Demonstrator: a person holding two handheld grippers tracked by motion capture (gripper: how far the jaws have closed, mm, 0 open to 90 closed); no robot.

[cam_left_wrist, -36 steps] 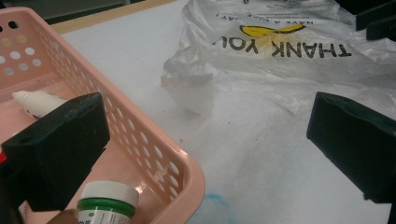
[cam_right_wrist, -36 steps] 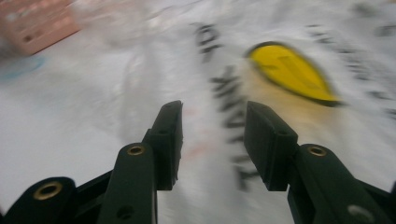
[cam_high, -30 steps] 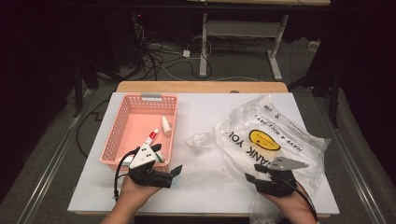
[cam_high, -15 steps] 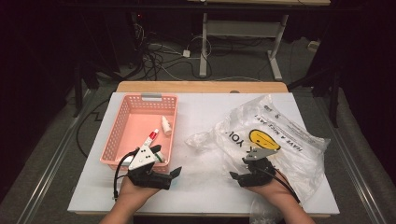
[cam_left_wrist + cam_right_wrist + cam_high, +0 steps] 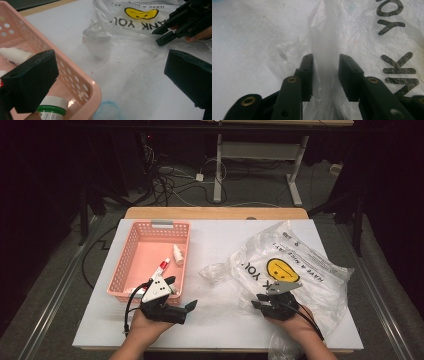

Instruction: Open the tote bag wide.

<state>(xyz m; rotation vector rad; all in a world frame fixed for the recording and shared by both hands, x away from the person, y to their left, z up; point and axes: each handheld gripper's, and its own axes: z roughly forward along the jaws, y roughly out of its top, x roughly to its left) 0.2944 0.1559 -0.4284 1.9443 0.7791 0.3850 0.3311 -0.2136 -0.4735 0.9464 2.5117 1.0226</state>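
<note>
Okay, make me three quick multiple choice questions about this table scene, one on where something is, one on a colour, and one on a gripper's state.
1. Where is the basket?
A. Table's left part
B. Table's right part
C. On the floor

2. What colour is the face printed on the plastic bag?
A. Red
B. Yellow
C. Green

3. How do the right gripper's jaws stand?
A. Apart, a raised fold of bag between them
B. Shut on a bottle
C. Shut on the basket rim

Answers: 1 A, high view shows it left. 2 B, yellow face. 3 A, right gripper view shows the gap.

green-capped bottle cut off at bottom edge, plastic bag lettering cropped, perhaps "THANK YOU"
</note>
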